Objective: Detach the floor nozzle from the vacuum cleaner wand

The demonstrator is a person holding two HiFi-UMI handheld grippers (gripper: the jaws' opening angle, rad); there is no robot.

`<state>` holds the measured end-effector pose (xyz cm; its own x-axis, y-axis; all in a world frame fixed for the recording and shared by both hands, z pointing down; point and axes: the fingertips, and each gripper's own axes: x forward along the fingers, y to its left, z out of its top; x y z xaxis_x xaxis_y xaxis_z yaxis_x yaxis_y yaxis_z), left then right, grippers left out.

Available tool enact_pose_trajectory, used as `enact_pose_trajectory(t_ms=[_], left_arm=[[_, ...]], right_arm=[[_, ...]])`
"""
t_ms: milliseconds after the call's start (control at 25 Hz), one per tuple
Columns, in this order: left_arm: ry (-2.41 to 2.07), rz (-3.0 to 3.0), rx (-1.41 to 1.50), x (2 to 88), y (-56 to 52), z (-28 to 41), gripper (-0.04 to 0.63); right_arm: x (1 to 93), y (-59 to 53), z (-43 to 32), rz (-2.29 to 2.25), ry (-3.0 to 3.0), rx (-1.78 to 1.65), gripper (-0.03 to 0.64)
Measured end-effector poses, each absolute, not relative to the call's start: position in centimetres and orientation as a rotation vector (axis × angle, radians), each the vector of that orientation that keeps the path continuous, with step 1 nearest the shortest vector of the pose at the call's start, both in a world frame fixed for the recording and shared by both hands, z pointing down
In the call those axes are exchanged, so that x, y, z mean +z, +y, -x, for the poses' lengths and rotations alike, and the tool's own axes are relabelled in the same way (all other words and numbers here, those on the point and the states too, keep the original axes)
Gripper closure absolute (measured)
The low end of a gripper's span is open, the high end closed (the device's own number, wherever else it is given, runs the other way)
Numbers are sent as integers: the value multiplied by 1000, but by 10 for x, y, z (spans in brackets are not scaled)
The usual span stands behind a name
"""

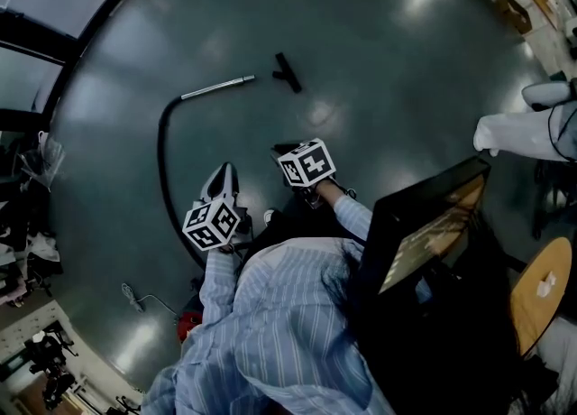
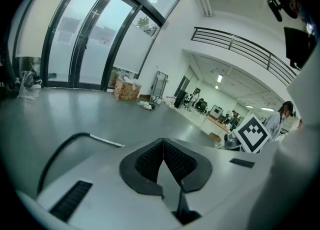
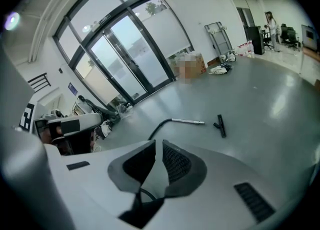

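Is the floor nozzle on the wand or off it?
Off: the floor nozzle lies apart from the wand, a clear gap between them.

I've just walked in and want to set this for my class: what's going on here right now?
A person stands on a grey floor with a gripper in each hand. The left gripper and the right gripper are both shut and hold nothing. Ahead on the floor, the black floor nozzle lies apart from the metal wand, which is joined to a black hose. The nozzle is already off the wand, and neither gripper touches either one.
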<state>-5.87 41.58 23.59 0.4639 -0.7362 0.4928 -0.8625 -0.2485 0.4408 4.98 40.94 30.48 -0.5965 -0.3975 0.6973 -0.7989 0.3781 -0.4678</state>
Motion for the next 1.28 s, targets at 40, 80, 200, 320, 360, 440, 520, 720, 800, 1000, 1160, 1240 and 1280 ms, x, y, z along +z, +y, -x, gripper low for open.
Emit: enact_pose_trajectory(t_ms=[40, 80, 200, 320, 360, 440, 520, 720, 800, 1000, 1160, 1240, 1280], left_arm=[[-1321, -2055, 249, 235, 420, 64, 589], [-1315, -2070, 255, 234, 424, 69, 589], [-1289, -2105, 263, 235, 432, 83, 588], [-1261, -2125, 255, 233, 439, 98, 588], [-1248, -2133, 253, 232, 443, 102, 589], [-1224, -2151, 262, 231, 452, 110, 589], [-1207, -2172, 285, 232, 462, 120, 589], [-1182, -2200, 319, 237, 482, 149, 588], [-1175, -2203, 315, 240, 489, 159, 589], [-1168, -2226, 329, 246, 503, 177, 588], [-1166, -2242, 332, 244, 508, 180, 589], [-1163, -2255, 335, 242, 511, 179, 589], [-1162, -2262, 337, 241, 513, 179, 588]], right_arm=[[303, 414, -43, -1025, -2172, 1117, 568], [302, 420, -36, -1020, -2175, 1112, 568], [301, 435, -17, -1015, -2175, 1097, 568], [297, 449, 0, -1025, -2168, 1089, 568], [294, 453, 5, -1030, -2168, 1087, 568], [291, 463, 15, -1047, -2164, 1095, 568], [289, 471, 27, -1063, -2161, 1116, 568], [290, 490, 61, -1067, -2159, 1162, 568], [291, 500, 72, -1067, -2157, 1171, 568], [297, 520, 93, -1068, -2165, 1168, 568], [295, 524, 97, -1068, -2176, 1113, 572], [294, 527, 96, -1073, -2171, 1094, 574], [294, 530, 96, -1074, -2166, 1090, 575]])
